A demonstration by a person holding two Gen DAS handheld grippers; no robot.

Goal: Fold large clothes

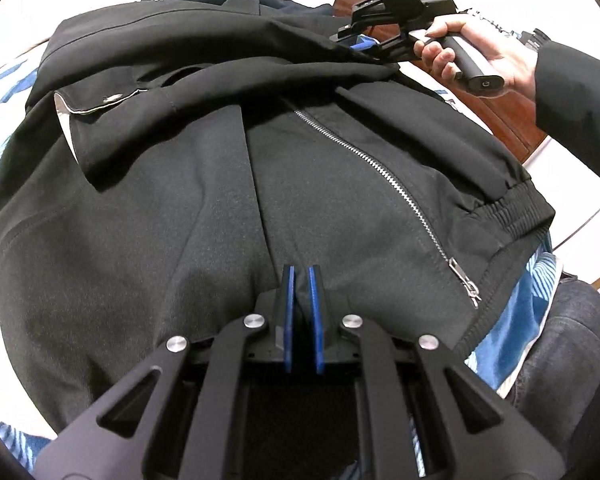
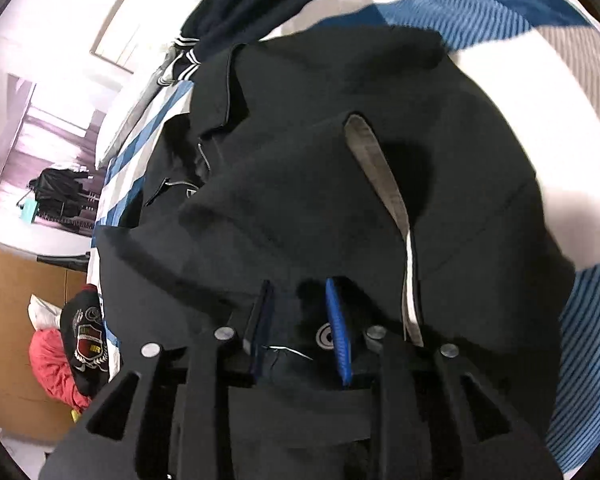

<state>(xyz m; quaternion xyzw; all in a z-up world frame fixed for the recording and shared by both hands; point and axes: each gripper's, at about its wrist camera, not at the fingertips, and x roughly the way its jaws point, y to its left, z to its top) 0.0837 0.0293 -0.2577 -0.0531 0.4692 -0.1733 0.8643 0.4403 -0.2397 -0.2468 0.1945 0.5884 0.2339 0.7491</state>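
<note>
Black jacket (image 1: 180, 208) lengthwise, hem toward camera (zipper (image 1: 384, 172) diagonal); left tongs (image 1: 302, 276) nearly closed, empty; right tongs (image 2: 300, 300) clamping sleeve.

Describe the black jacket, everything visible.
The black jacket is a matte woven garment lying spread on a blue-and-white striped bedspread. A silver zipper runs diagonally down its front, with the pull hanging near the ribbed elastic hem. One sleeve is drawn across the chest; its cuff shows a metal snap and pale lining. The right gripper holds the sleeve fabric. The left gripper, nearly shut, rests at the front panel.
</note>
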